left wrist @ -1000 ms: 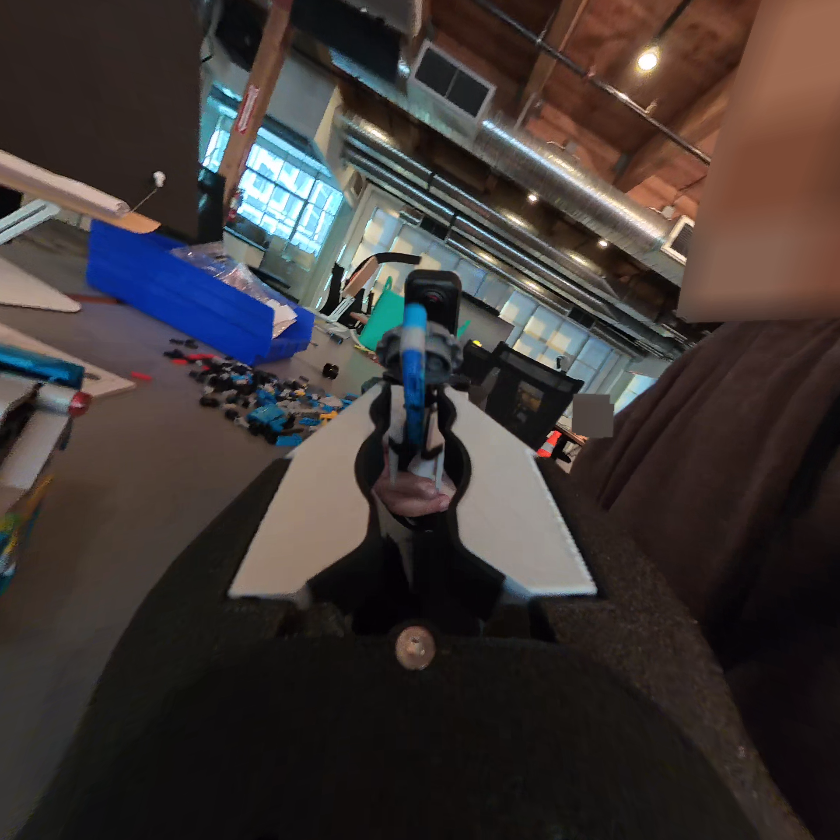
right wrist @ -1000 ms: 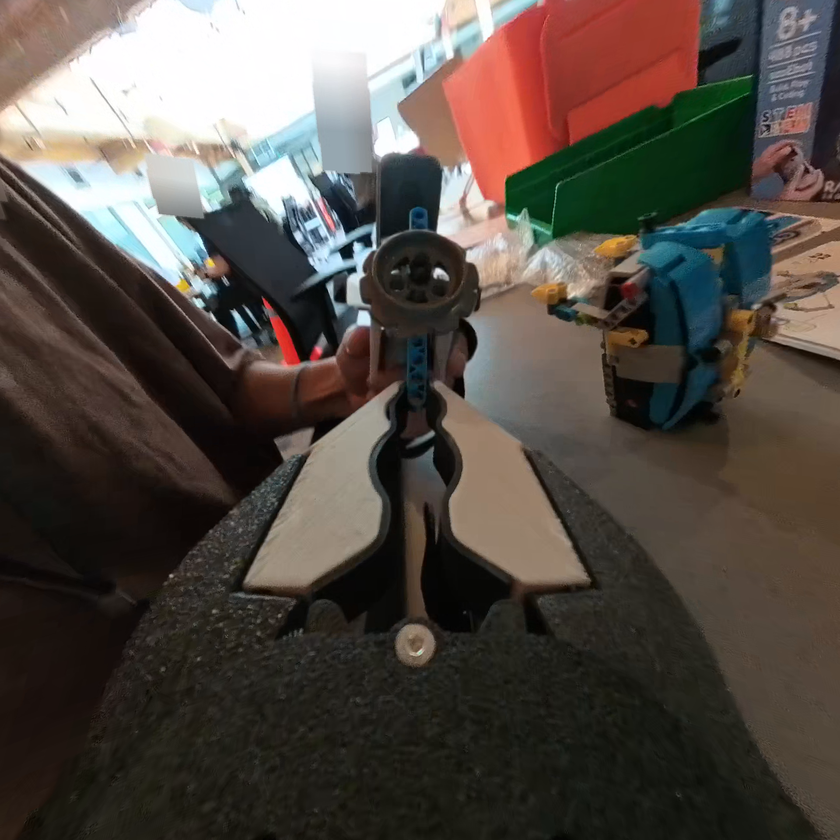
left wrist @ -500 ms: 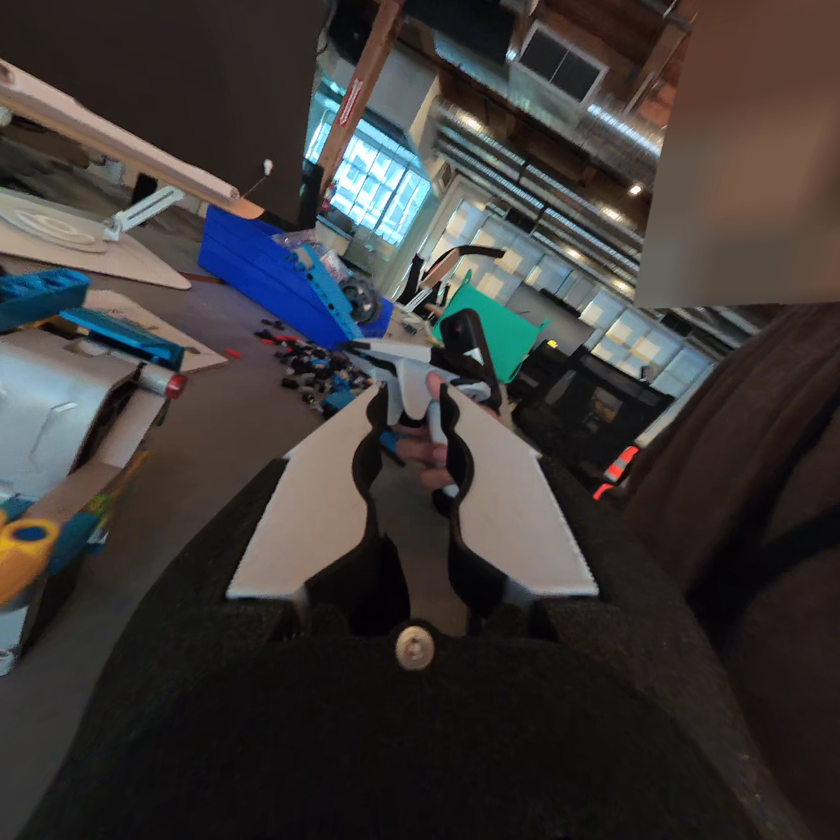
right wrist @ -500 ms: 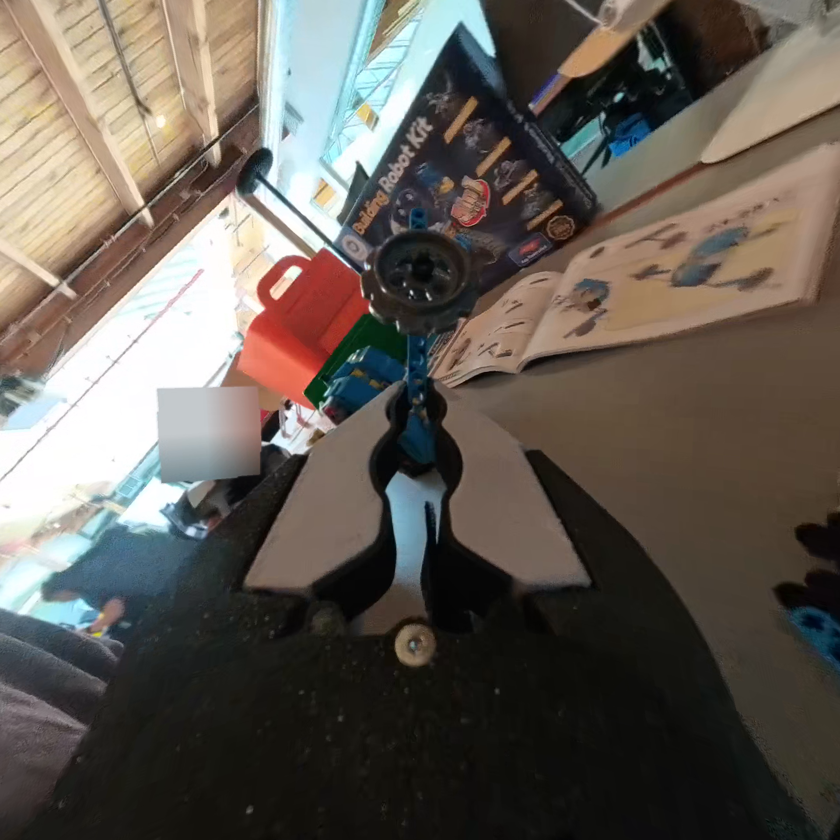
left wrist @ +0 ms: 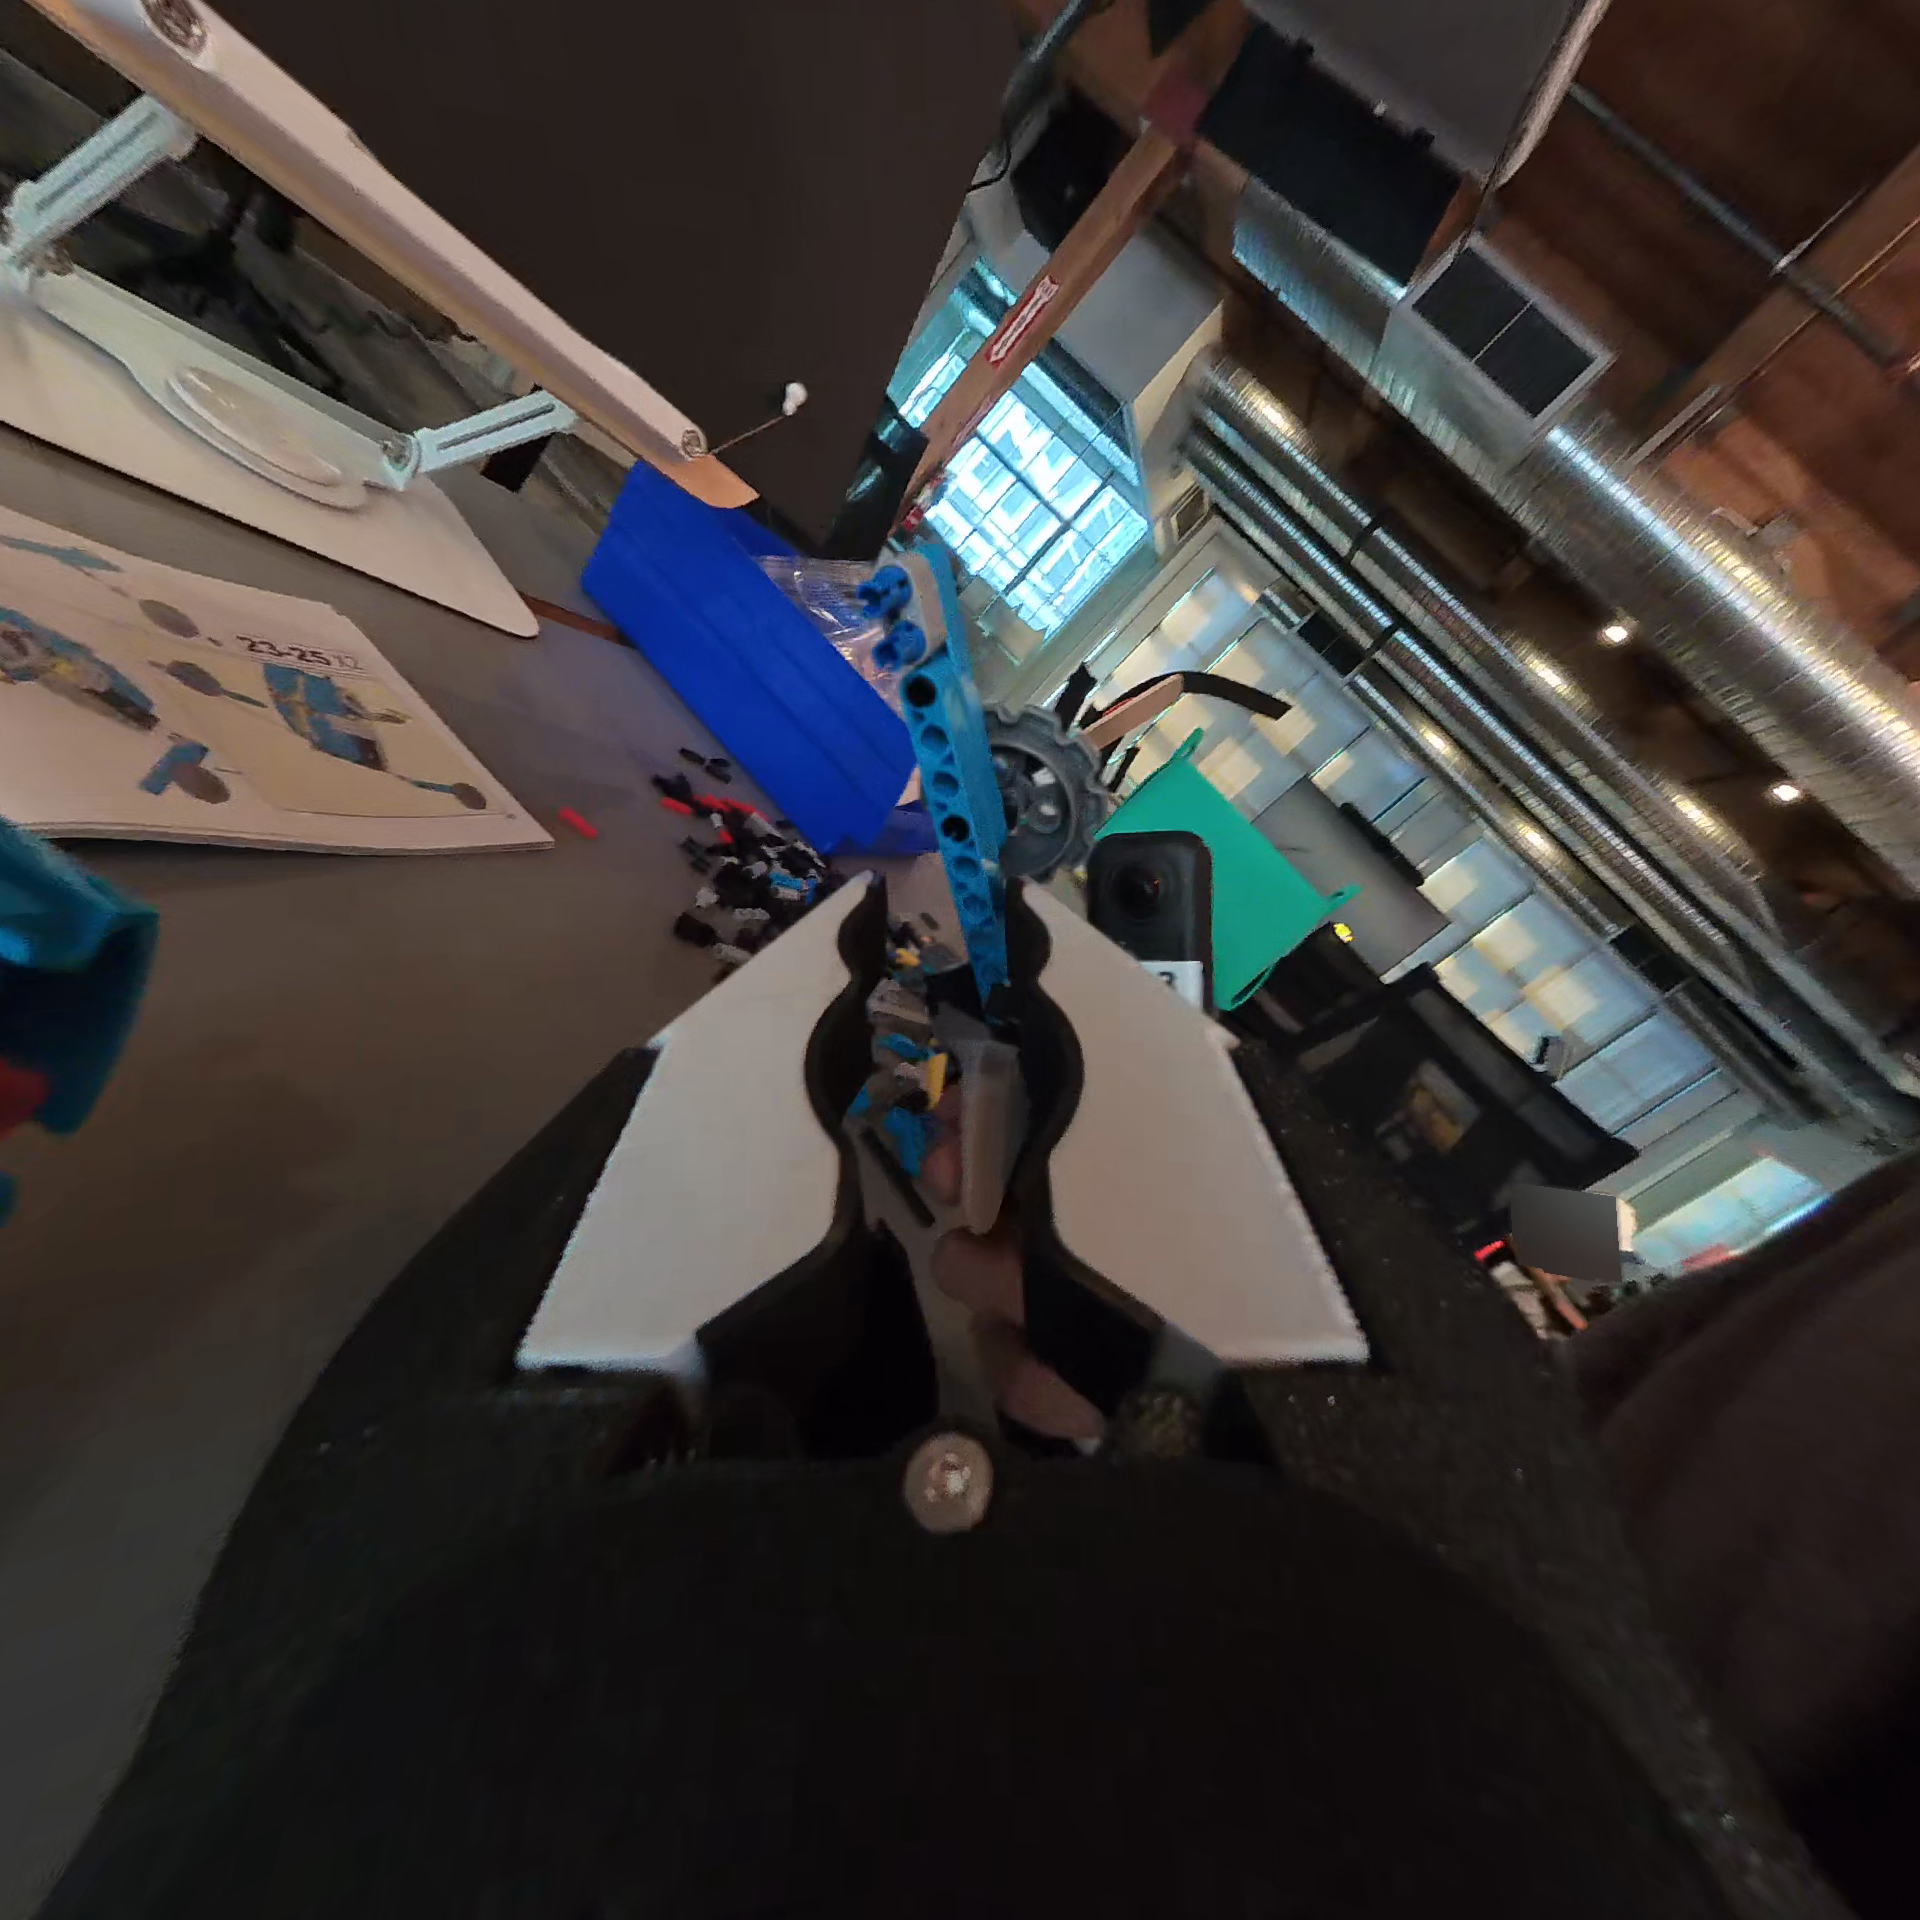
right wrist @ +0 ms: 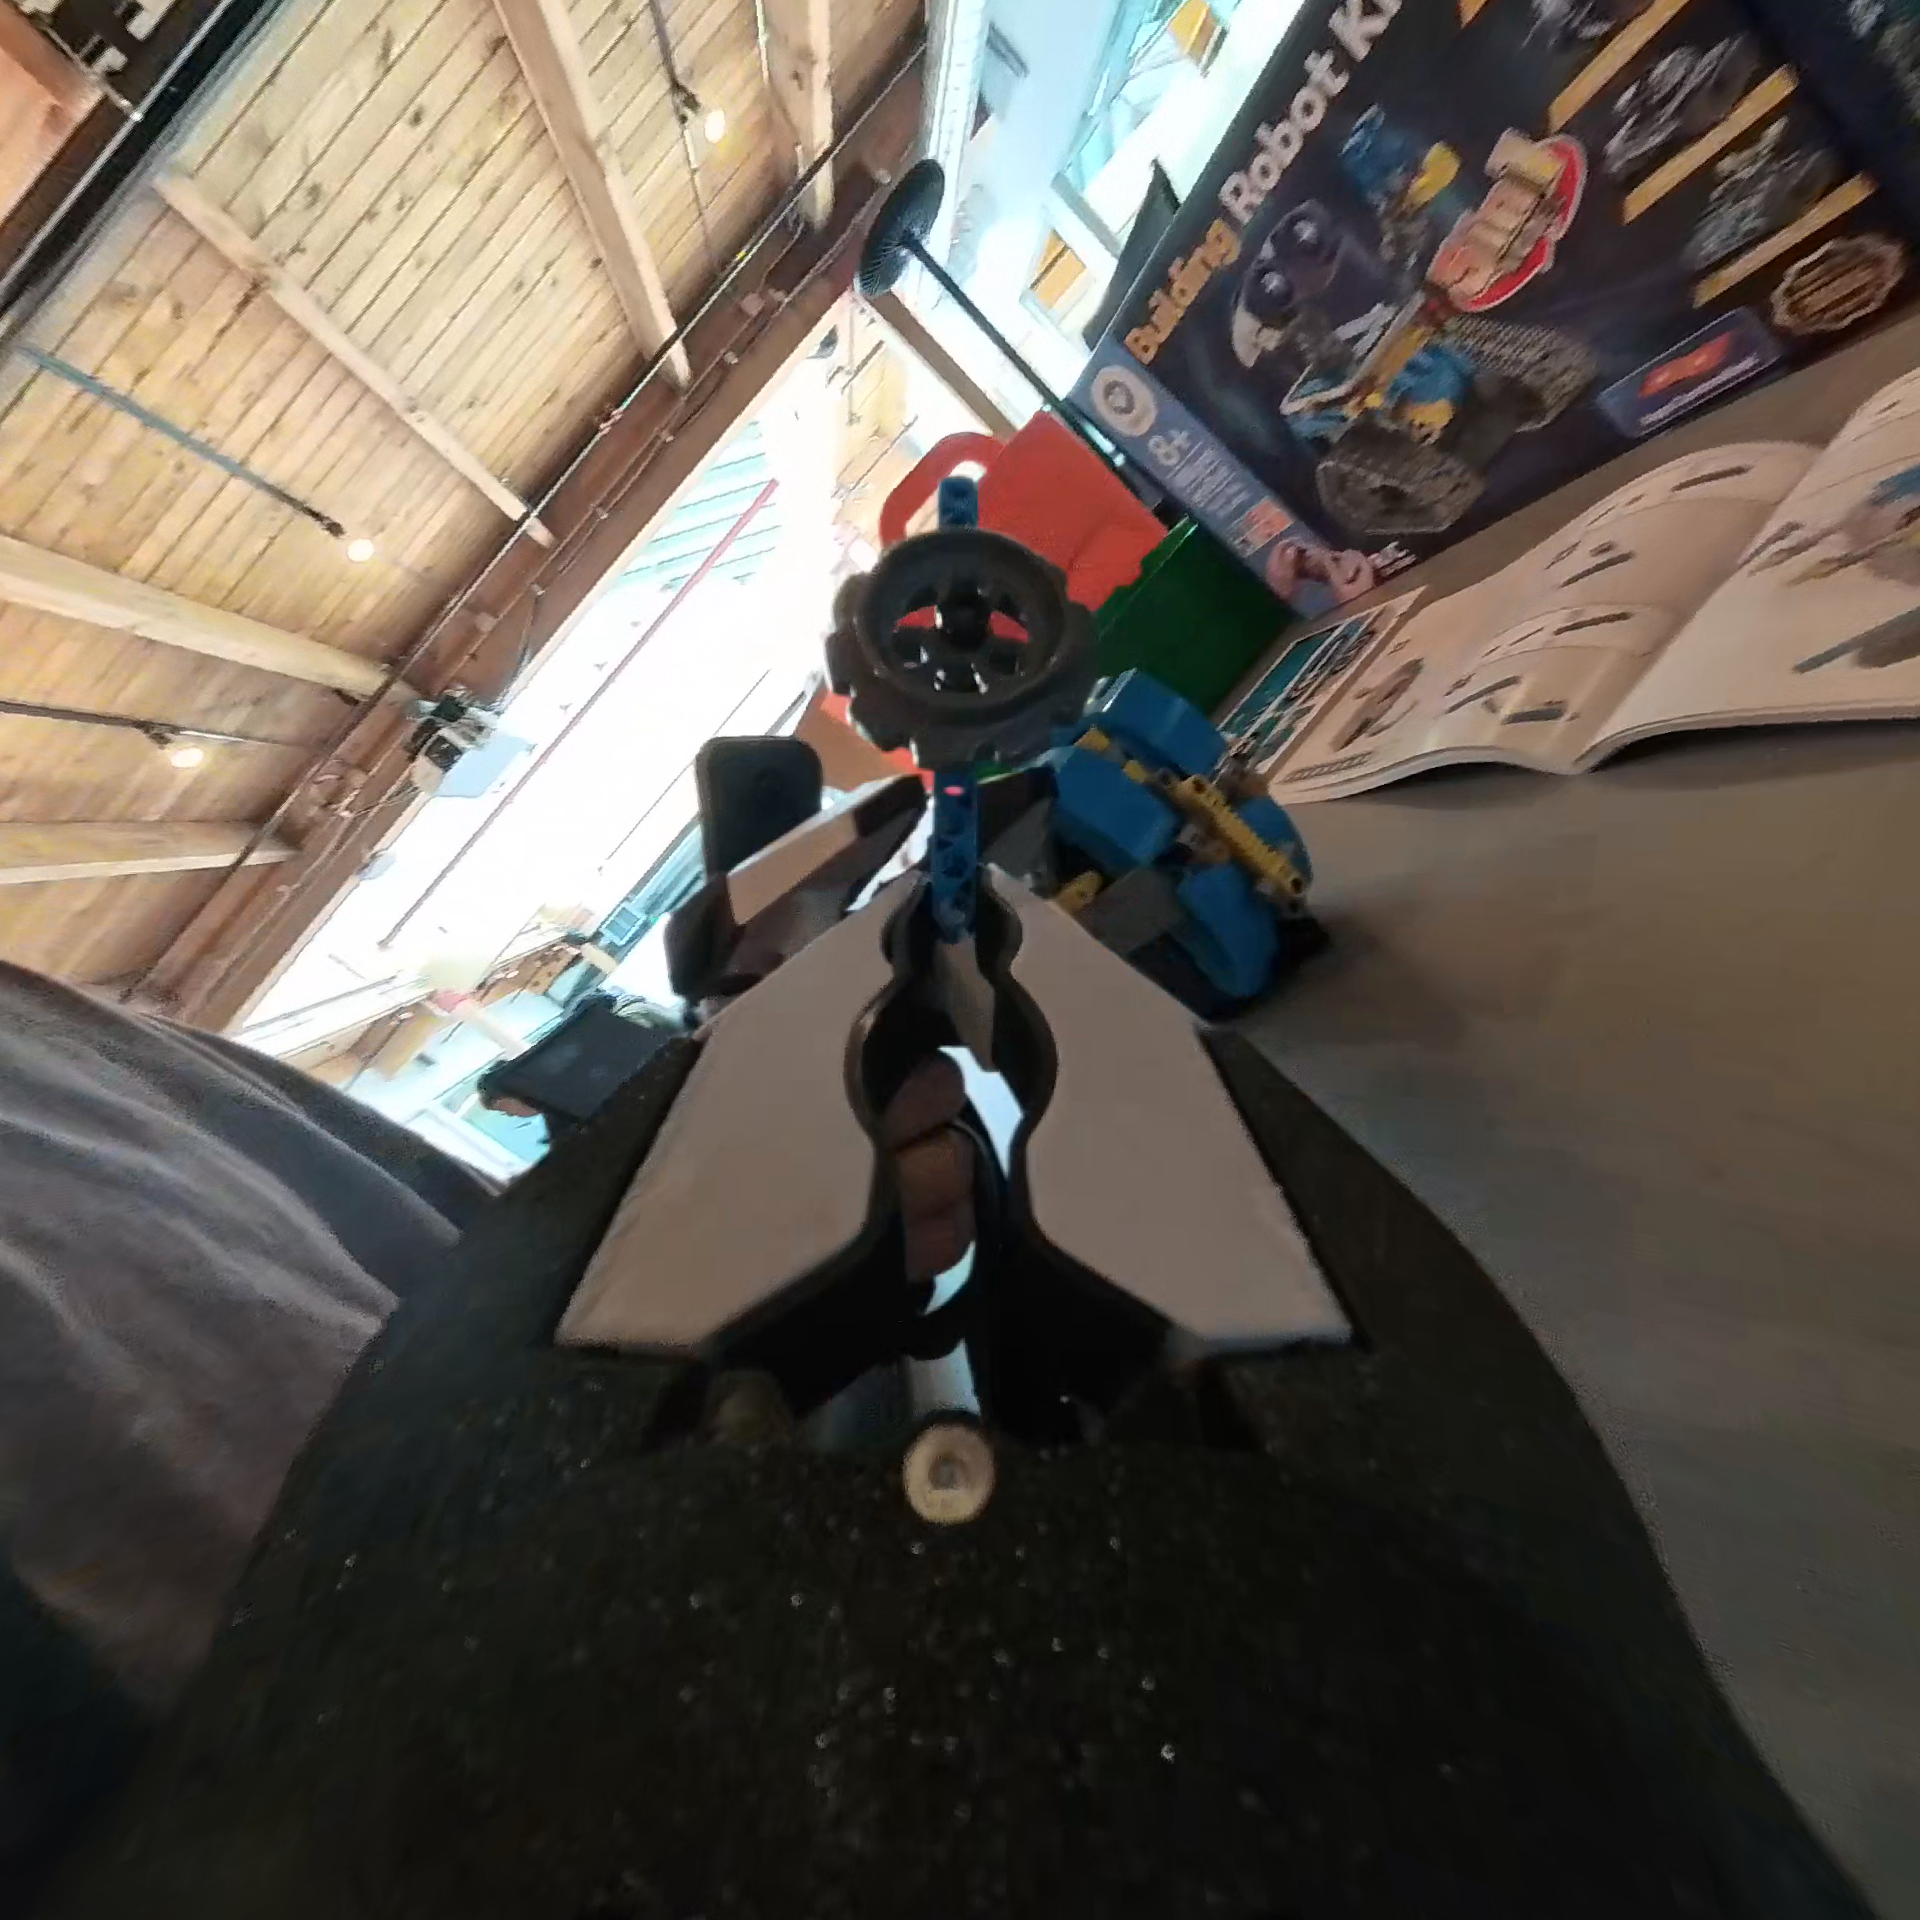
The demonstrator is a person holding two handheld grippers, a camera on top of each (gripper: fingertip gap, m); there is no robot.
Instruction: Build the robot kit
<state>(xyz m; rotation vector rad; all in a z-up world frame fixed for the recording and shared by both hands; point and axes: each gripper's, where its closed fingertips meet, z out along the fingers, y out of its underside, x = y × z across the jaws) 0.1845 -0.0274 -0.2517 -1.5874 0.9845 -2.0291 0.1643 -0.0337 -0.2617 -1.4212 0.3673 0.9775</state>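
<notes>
Right claw (right wrist: pixel 951 902) clamped on blue beam (right wrist: pixel 954 831), grey wheel (right wrist: pixel 961 649) above tips. Left claw (left wrist: pixel 940 904) parted, beam just touching its right finger.

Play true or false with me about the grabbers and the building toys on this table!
1. The right gripper pinches a blue beam with a grey wheel on it. True.
2. The booklet is closed. False: it lies open on the table.
3. The left gripper is squeezed shut. False: its fingers stand apart.
4. Loose pieces lie beside a blue bin. True.
5. The blue toy robot hangs in the air. False: it stands on the table.
</notes>
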